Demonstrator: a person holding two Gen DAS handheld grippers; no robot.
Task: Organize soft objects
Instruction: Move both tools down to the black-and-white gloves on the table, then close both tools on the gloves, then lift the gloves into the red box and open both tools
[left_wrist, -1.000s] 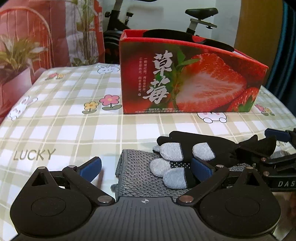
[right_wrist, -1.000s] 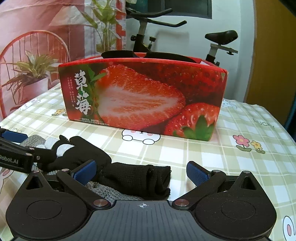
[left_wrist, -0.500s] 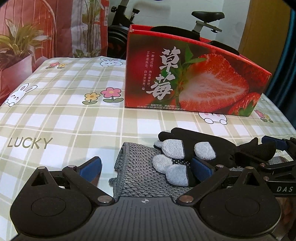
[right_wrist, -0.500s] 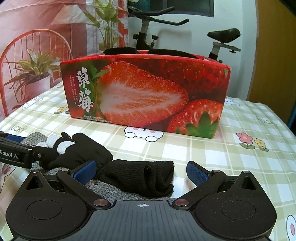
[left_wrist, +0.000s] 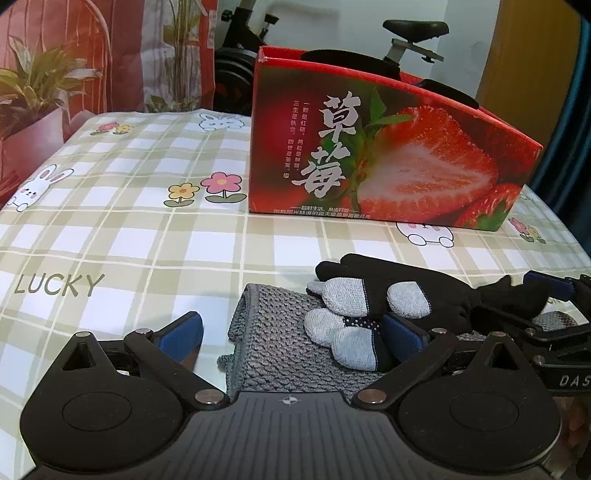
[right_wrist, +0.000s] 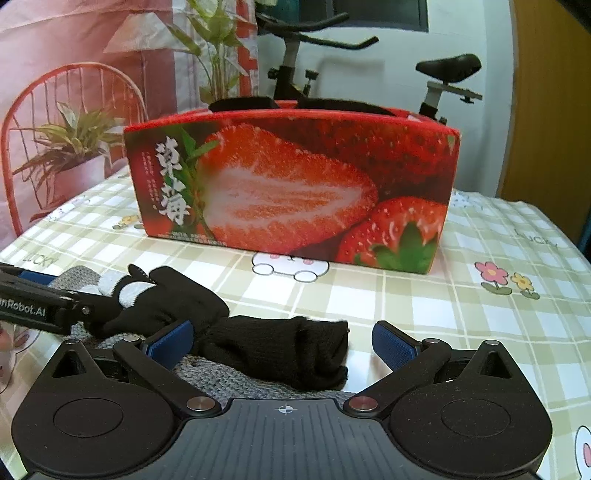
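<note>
A black knitted glove with grey fingertip patches (left_wrist: 373, 295) is laid across a grey waffle-knit cloth (left_wrist: 273, 332) on a table covered by a green-and-white checked tablecloth printed with rabbits and flowers (left_wrist: 122, 236). The grey fingertips are pointed toward the left side of the pile, and the black ribbed cuff (right_wrist: 284, 347) is draped over the cloth's right end.

The left gripper (left_wrist: 293, 334) is held low at the near edge of the cloth with its blue-padded fingers spread wide; nothing is clamped. The cloth's left end and the grey fingertips are framed between the pads, the right pad being seen just beside the fingertips, though contact cannot be confirmed.

The right gripper (right_wrist: 282, 341) is likewise released, its pads set well apart on either side of the cuff. The left pad is placed close against the glove's black fabric; the right pad is kept clear of it over bare tablecloth.

Behind the pile, a red cardboard box printed with large strawberries and white Chinese characters (right_wrist: 295, 184) is stood upright on the table, open at the top, with dark items showing above its rim. Beyond the table, a black exercise bike (right_wrist: 436, 77) and a potted plant (right_wrist: 70, 147) are visible.
</note>
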